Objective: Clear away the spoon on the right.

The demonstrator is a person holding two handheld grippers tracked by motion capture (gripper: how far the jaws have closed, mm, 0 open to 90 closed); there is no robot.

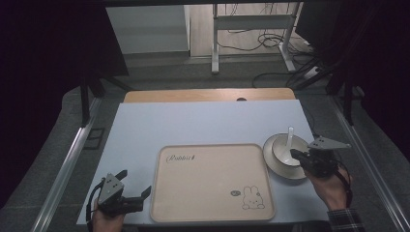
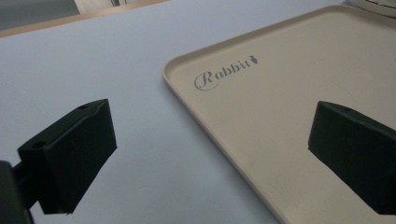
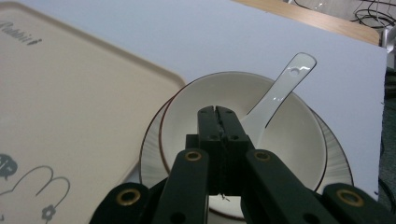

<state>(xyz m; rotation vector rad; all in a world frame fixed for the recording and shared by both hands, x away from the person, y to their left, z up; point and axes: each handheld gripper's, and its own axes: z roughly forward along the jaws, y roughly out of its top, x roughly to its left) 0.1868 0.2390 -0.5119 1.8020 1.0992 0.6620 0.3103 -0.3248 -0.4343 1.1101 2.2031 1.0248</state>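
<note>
A white bowl [image 1: 282, 146] with a dark rim stands on a ribbed white plate [image 1: 274, 166], just right of a beige tray [image 1: 208, 183] printed with "Rabbit" and a bunny. A white ceramic spoon [image 1: 290, 135] leans in the bowl, handle pointing away. My right gripper [image 1: 296, 155] hovers at the bowl's near edge. In the right gripper view its jaws are pressed together [image 3: 218, 112] over the bowl [image 3: 196, 107], beside the spoon [image 3: 285, 86], with nothing seen between them. My left gripper [image 1: 135, 181] rests open at the tray's front left corner, straddling the tray's left rim [image 2: 187, 95].
A pale blue mat [image 1: 193, 125] covers the table, with a wooden strip [image 1: 208, 95] along the far edge. The tray's surface [image 3: 70, 102] is bare. Beyond the table are a desk frame and cables on the floor [image 1: 270, 43].
</note>
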